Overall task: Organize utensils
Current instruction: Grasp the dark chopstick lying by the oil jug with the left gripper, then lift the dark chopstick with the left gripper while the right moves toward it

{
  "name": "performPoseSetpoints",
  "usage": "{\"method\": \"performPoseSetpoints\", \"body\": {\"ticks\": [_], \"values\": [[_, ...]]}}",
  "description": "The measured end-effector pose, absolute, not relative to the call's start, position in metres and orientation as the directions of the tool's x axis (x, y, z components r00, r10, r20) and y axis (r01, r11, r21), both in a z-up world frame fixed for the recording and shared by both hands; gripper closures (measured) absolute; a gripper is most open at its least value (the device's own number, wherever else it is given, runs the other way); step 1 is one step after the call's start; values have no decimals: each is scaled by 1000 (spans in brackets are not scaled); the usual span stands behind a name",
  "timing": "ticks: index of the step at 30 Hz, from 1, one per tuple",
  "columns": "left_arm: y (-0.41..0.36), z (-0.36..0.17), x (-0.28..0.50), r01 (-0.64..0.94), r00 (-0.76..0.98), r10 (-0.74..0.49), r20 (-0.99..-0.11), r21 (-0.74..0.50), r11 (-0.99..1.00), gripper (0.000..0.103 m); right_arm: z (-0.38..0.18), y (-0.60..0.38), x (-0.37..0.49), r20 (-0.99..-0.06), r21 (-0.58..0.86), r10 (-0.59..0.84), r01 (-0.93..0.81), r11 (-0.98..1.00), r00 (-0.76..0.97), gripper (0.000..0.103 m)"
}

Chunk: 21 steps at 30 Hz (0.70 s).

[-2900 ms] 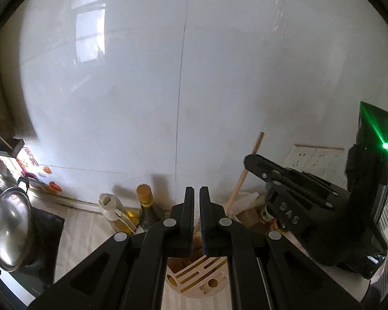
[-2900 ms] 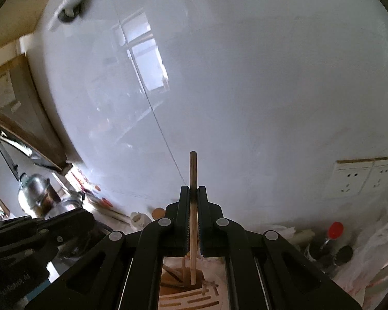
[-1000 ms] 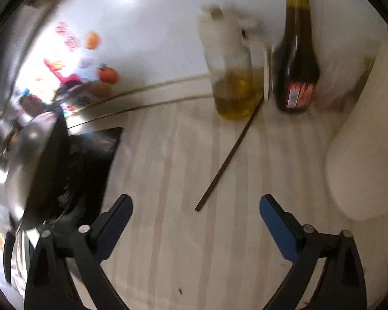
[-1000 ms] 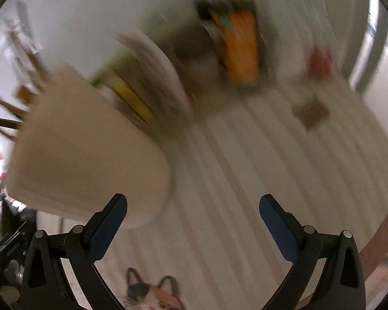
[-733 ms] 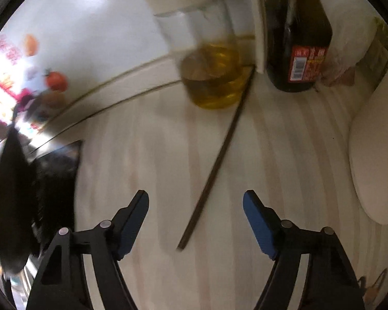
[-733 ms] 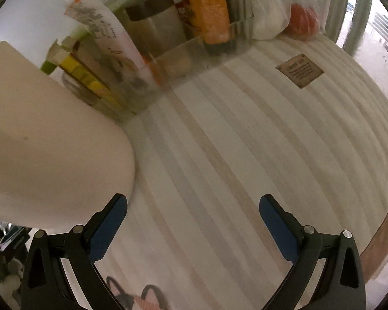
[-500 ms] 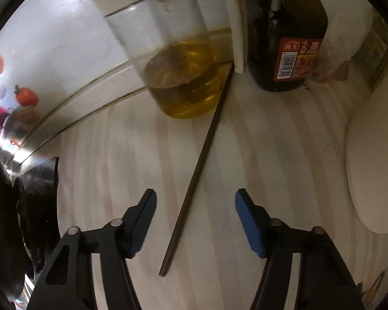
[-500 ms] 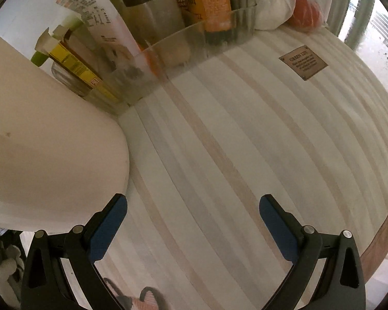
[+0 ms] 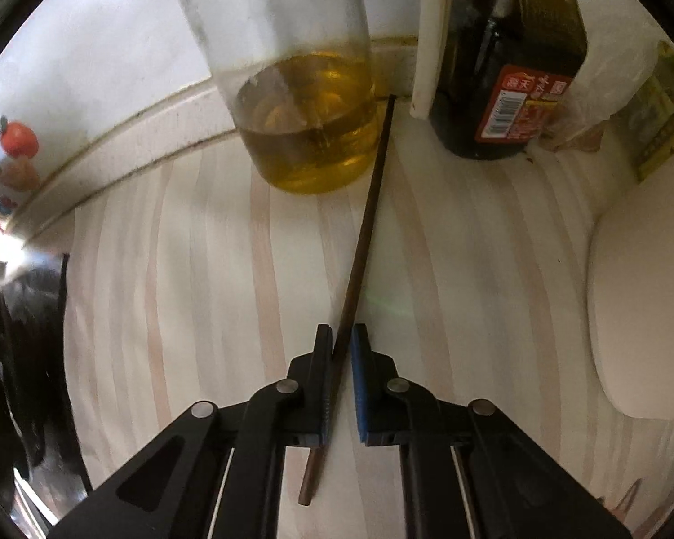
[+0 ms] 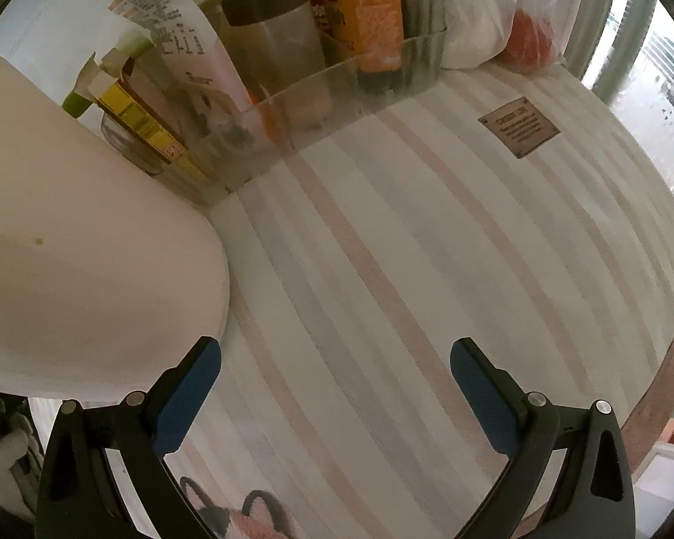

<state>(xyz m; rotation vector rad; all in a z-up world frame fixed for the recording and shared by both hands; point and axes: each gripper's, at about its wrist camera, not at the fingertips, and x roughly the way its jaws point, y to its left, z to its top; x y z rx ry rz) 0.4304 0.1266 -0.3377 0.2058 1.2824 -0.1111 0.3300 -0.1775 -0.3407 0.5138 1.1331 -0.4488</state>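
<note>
Left wrist: left gripper (image 9: 342,337) angled steeply down, jaws clamping chopstick (image 9: 363,233).

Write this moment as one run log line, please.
left gripper: shut on chopstick | chopstick: lying on striped counter | right gripper: open, empty

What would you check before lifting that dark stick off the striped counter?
1. Left gripper closed on the chopstick: ok.
2. Grip spot: near the chopstick's near end, long part sticking out ahead: not ok for balance.
3. Far tip free: it lies between the oil jar and dark bottle; contact cannot tell.
4. Right gripper open and empty: ok.
5. White holder opening in view: cannot tell.
</note>
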Motion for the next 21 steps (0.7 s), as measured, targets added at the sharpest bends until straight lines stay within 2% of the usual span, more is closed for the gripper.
{"method": "performPoseSetpoints", "body": {"ticks": [5,13,21], "values": [[126,-339,393,153,248,25,-969,64,986,98,-332,-181,325,-930,165,-56,547,820,364,0],[103,-339,292,46,173,32,-984,40,998,99,-338,-192,302,-943,181,31,434,883,331,0],[57,-342,206,-32,97,-30,-995,-33,999,99,-342,-218,284,-947,192,78,357,914,311,0]]}}
